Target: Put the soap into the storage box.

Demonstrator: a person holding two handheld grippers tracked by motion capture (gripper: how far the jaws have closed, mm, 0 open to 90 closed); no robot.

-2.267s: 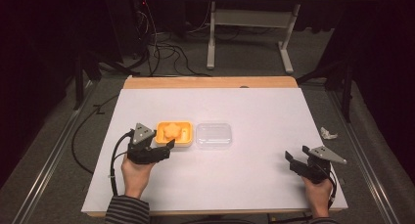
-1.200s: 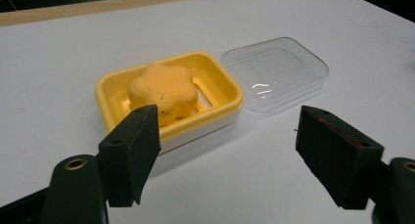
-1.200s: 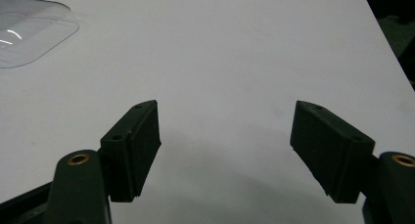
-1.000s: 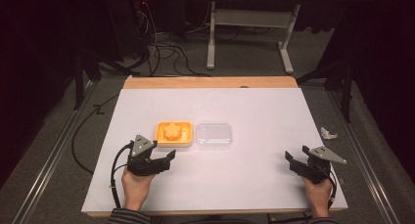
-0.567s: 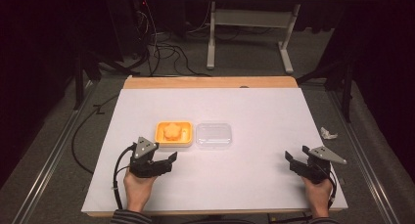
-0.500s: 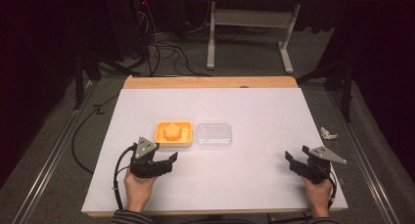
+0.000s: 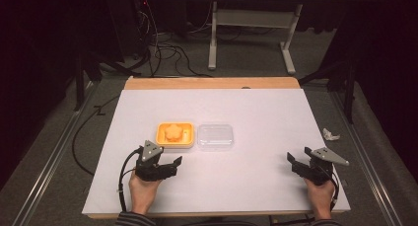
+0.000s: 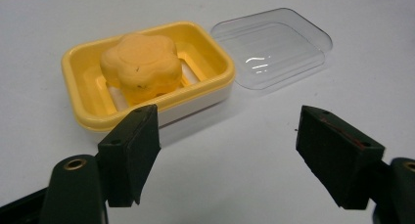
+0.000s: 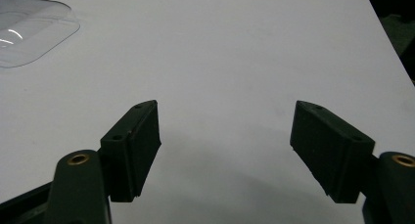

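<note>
Soap (image 8: 142,67) sits in the dish (image 8: 205,43), both grippers (image 7: 165,168) (image 7: 299,166) released and empty; next, grab the lid (image 7: 215,136).

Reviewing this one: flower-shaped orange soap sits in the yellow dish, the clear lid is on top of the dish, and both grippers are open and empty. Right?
Not quite. The clear lid lies on the table beside the yellow dish, not on it, as the left gripper view shows. The soap and the open, empty left gripper and right gripper are as stated.
</note>
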